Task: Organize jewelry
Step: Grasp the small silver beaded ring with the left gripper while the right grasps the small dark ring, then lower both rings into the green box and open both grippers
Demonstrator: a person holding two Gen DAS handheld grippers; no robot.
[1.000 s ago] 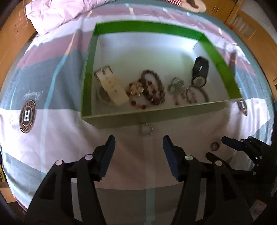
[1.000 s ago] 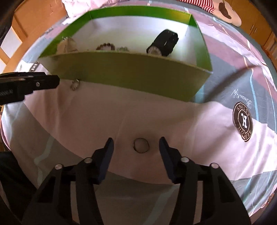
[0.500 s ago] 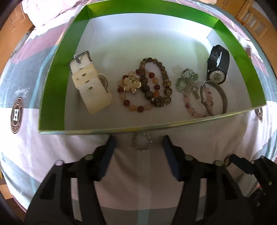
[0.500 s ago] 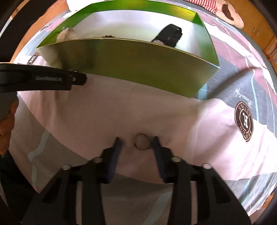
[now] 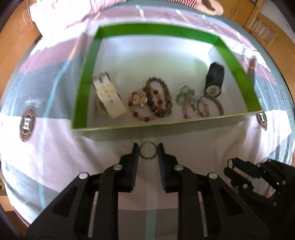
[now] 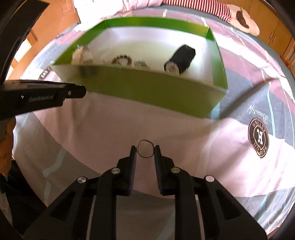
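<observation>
My left gripper (image 5: 148, 147) is closing, and its pads press on a small beaded ring (image 5: 148, 142) just in front of the green box (image 5: 83, 96). The right gripper (image 6: 145, 150) is also closing, its pads pinching a thin dark ring (image 6: 145, 140) over the pink bedspread. Inside the box lie a white watch (image 5: 108, 97), bead bracelets (image 5: 158, 99), a pale green and pink bracelet (image 5: 186, 97) and a black watch (image 5: 214, 81). The right gripper (image 5: 230, 163) shows at the lower right of the left wrist view. In the right wrist view the left gripper (image 6: 81, 91) enters from the left.
The box's near wall (image 6: 147, 92) stands between both grippers and the jewelry inside. The bedspread (image 5: 55, 147) carries round logo patches (image 5: 27, 123). A bunched pink duvet (image 5: 73, 13) lies behind the box. A hand (image 6: 7, 144) holds the left tool.
Both grippers have shut from wide open, the left on the beaded ring and the right on the thin ring. The left view swung in close to the box, then pulled back.
</observation>
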